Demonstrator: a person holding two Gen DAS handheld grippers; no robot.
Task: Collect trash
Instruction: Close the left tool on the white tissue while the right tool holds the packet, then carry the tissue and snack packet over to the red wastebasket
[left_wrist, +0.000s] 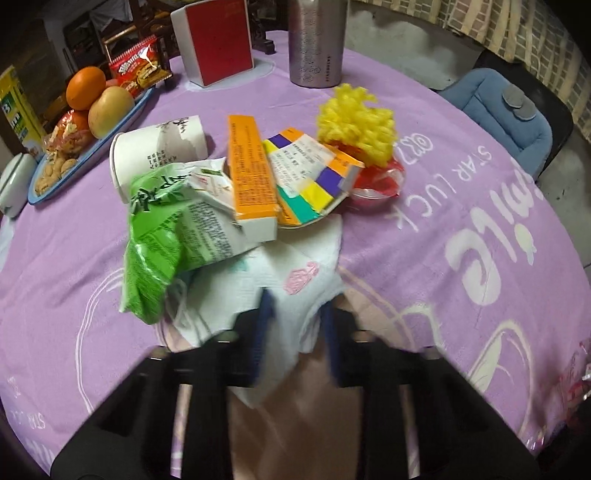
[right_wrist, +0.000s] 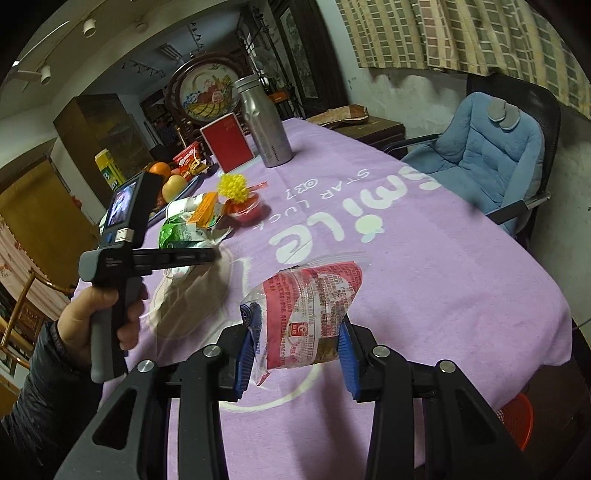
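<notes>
A pile of trash lies mid-table on the purple cloth (left_wrist: 424, 258): a green packet (left_wrist: 162, 236), an orange box (left_wrist: 251, 173), a multicoloured box (left_wrist: 310, 177), a tipped paper cup (left_wrist: 159, 147) and a red plastic cup (left_wrist: 376, 181) under a yellow pompom (left_wrist: 354, 125). A white napkin (left_wrist: 280, 280) spreads from under the pile towards me. My left gripper (left_wrist: 297, 328) is shut on the napkin's near edge, which bunches between the blue pads. My right gripper (right_wrist: 295, 354) is shut on a clear bag with red print (right_wrist: 310, 314), held just above the cloth.
A blue tray of fruit and snacks (left_wrist: 92, 155) sits at the far left. A red box (left_wrist: 218, 40) and a steel bottle (left_wrist: 317, 44) stand at the back. A blue cushioned chair (right_wrist: 487, 155) is beyond the table. A red basket (right_wrist: 517, 417) is below the table's right edge.
</notes>
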